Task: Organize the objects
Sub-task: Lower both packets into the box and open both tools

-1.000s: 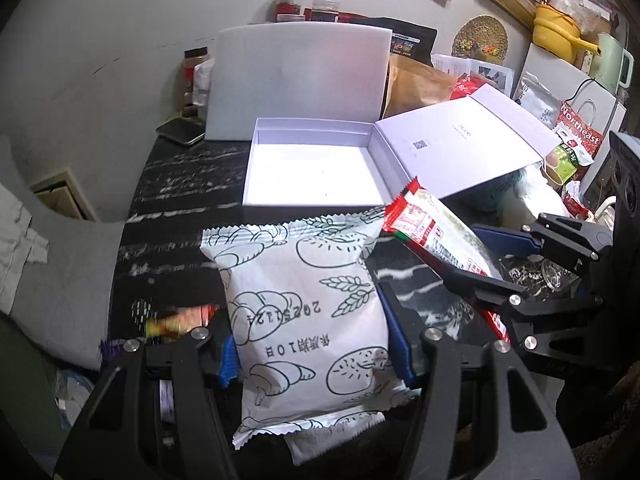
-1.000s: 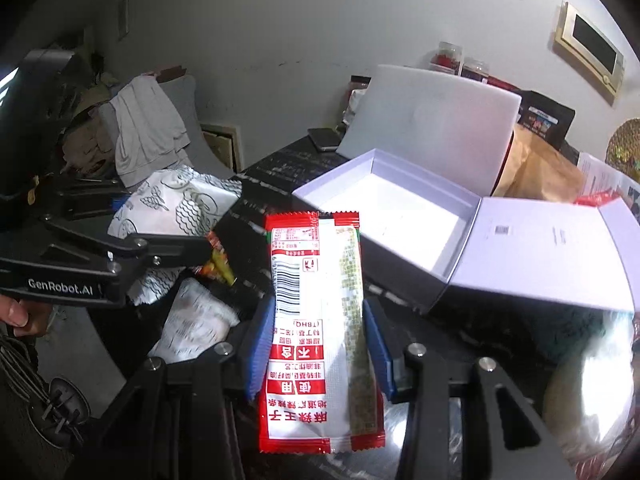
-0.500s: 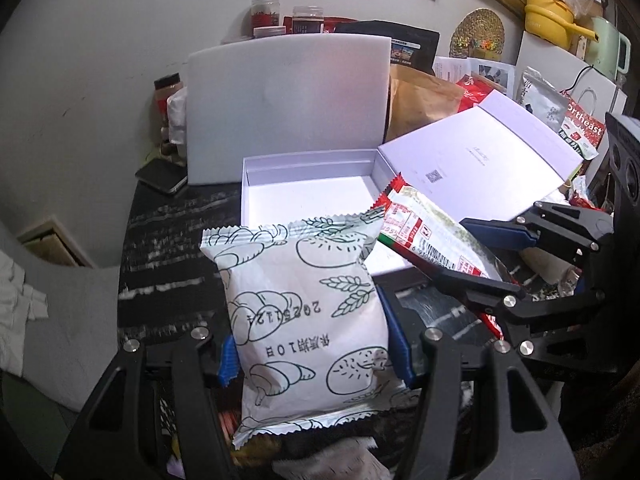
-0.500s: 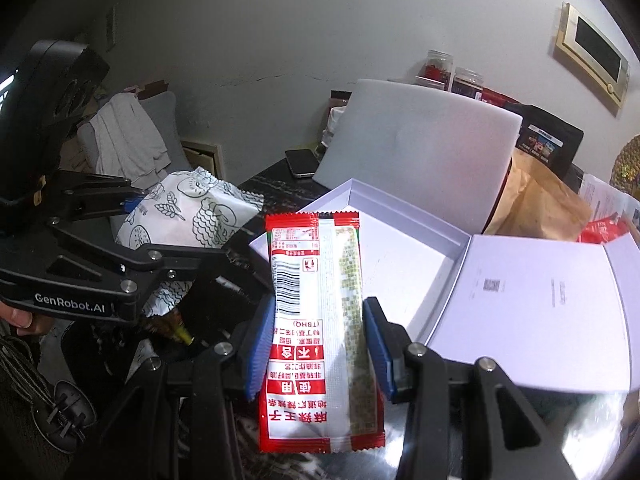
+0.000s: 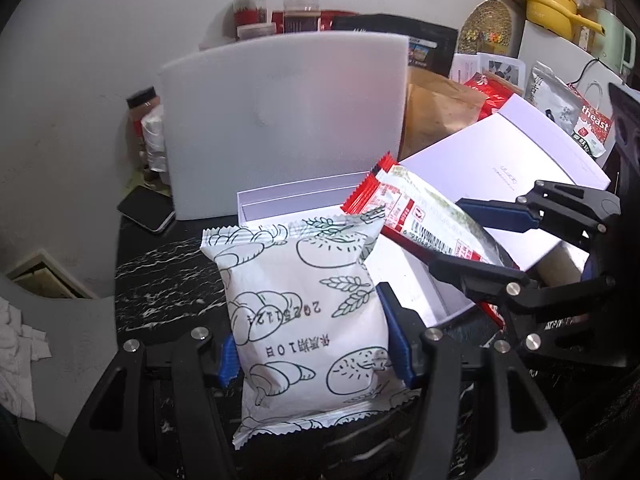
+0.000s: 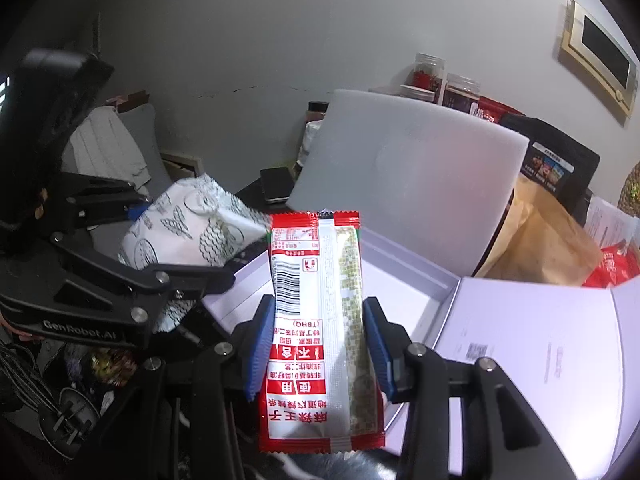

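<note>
Hand-held gripper (image 5: pixel 312 350) around bread packet (image 5: pixel 308 312).

The white bread packet (image 5: pixel 312 312) is thin plastic film, softly creased, with a low sheen and crimped, sawtoothed end seals; the red snack sachet (image 6: pixel 320 332) is glossier film that catches the light along its back seam. Each hand-held gripper, left (image 5: pixel 312 350) and right (image 6: pixel 318 350), is matt black plastic with bright metal screw heads and ribbed blue rubbery pads (image 6: pixel 258 344). The open white box (image 6: pixel 404 280) looks like smooth matt card. The foam board (image 5: pixel 284 120) behind it is matt and finely textured. The desk (image 5: pixel 168 276) has a polished, black, white-veined stone look. The brown bag (image 6: pixel 536 240) is crumpled kraft paper, and the jars (image 5: pixel 250 6) are clear plastic or glass
</note>
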`<state>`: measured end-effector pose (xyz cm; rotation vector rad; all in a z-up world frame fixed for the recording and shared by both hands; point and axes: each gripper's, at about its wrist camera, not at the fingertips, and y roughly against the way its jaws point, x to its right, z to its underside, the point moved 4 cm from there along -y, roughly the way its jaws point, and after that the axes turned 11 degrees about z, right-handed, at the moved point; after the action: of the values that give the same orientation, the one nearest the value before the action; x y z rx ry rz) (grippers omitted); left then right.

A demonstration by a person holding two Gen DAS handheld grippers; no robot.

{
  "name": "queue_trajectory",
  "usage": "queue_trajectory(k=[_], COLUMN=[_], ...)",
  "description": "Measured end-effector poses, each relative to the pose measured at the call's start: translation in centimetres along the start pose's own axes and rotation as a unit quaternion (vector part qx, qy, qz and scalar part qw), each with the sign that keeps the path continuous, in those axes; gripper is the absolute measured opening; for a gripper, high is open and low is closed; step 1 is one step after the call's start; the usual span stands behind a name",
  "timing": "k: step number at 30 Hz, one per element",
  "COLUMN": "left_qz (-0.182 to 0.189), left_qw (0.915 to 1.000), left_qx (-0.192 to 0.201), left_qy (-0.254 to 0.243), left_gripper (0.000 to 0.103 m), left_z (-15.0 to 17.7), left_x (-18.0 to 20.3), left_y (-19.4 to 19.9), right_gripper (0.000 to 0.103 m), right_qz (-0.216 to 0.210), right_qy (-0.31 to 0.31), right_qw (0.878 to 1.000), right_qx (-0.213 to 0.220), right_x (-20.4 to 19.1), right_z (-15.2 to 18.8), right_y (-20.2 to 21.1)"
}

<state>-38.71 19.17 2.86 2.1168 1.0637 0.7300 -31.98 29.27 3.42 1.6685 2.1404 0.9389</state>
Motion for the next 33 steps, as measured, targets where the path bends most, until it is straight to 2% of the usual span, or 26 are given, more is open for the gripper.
queue_trajectory(k=[9, 15, 25, 33], left_qz=[0.002, 0.003, 0.015, 0.015], left_qw=[0.9995, 0.9991, 0.9973, 0.9960], left_qx=[-0.030, -0.042, -0.071, -0.087], left_qy=[0.001, 0.001, 0.009, 0.012], left_gripper=[0.057, 0.057, 0.057, 0.057], left_z=[-3.5, -4.5, -4.2, -3.8], left_x=[-2.9, -4.3, -6.0, -6.6], left_y=[-5.9, -9.0, -14.4, -17.3], right_gripper=[0.044, 0.044, 0.044, 0.044], right_qz=[0.013, 0.011, 0.009, 0.010], right_qy=[-0.018, -0.029, -0.033, -0.038], right_qw=[0.999, 0.998, 0.996, 0.993], right_qx=[-0.031, -0.051, -0.080, -0.110], right_x=[2.5, 3.8, 4.5, 4.9], right_z=[-1.3, -1.7, -1.1, 0.2], right_y=[-5.0, -7.9, -11.0, -12.8])
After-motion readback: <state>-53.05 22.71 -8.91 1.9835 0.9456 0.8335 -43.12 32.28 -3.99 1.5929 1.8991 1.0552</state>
